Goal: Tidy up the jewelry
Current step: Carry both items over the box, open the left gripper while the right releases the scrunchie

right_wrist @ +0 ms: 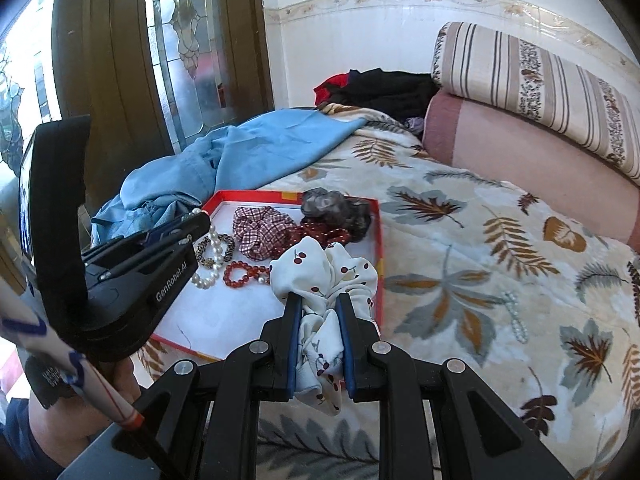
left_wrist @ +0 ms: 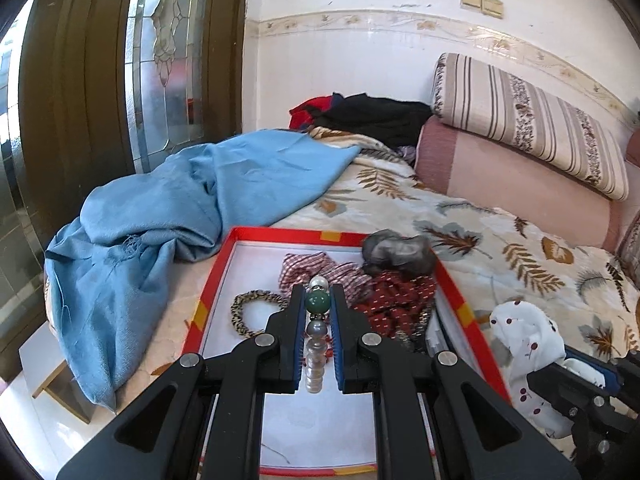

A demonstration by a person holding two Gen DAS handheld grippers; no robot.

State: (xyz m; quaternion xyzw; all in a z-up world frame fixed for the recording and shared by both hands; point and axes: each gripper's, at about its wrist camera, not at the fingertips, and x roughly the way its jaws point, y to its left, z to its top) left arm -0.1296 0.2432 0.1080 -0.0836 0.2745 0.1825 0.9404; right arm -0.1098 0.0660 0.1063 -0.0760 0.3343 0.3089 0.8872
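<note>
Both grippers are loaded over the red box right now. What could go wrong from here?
1. The bead bracelet is pinched edge-on in the left gripper, and most of it hangs free; round beads could slip out.
2. The cherry-print scrunchie in the right gripper drapes over the red box rim and may snag the red bracelet when released.
3. A pearl strand lies loose on the bedspread, easy to overlook.

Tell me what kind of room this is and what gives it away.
Most likely a bedroom in a home: a bed spread with a leaf-patterned blanket, a striped pillow stacked on a pink bolster against the wall, and loose clothes heaped at the far end.
</note>
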